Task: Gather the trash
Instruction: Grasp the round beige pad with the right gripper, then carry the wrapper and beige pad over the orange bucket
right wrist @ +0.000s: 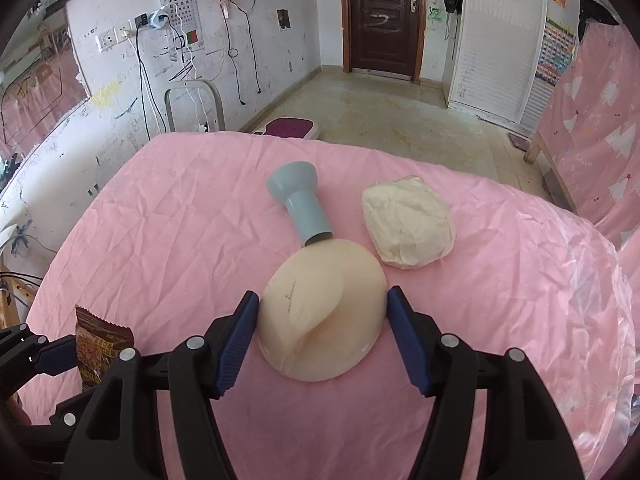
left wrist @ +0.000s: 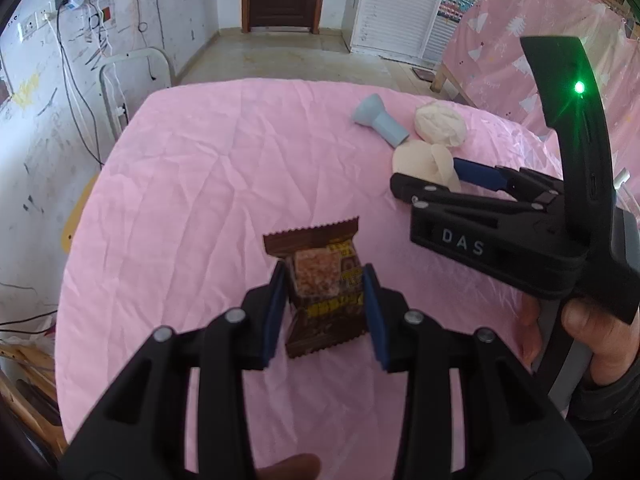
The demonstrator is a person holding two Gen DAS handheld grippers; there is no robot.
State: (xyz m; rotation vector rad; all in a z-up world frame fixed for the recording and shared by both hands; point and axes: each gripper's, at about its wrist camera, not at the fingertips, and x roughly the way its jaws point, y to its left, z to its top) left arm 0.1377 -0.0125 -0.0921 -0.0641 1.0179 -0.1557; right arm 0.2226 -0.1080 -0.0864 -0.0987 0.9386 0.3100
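Snack wrapper (left wrist: 324,292) stood upright, pinched in the left tool (left wrist: 326,312) near the pink bed's (left wrist: 192,168) edge. Beyond it, the right tool (right wrist: 322,334) gaped wide, straddling the cream shell-like piece (right wrist: 320,312), not yet gripping.

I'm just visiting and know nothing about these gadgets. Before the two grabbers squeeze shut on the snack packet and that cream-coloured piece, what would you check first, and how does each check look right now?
1. Snack wrapper sits between the left gripper fingers: ok.
2. Left gripper actually pinching the wrapper: cannot tell; the pads are at its sides, contact unclear.
3. Cream cup-shaped piece centred between the open right gripper fingers: ok.
4. Right fingers wide enough for the piece: ok, though close on both edges.
5. Blue funnel-shaped thing clear of the piece: not ok; its narrow end meets the piece's far edge.
6. White crumpled wad out of the way: ok, it lies apart.
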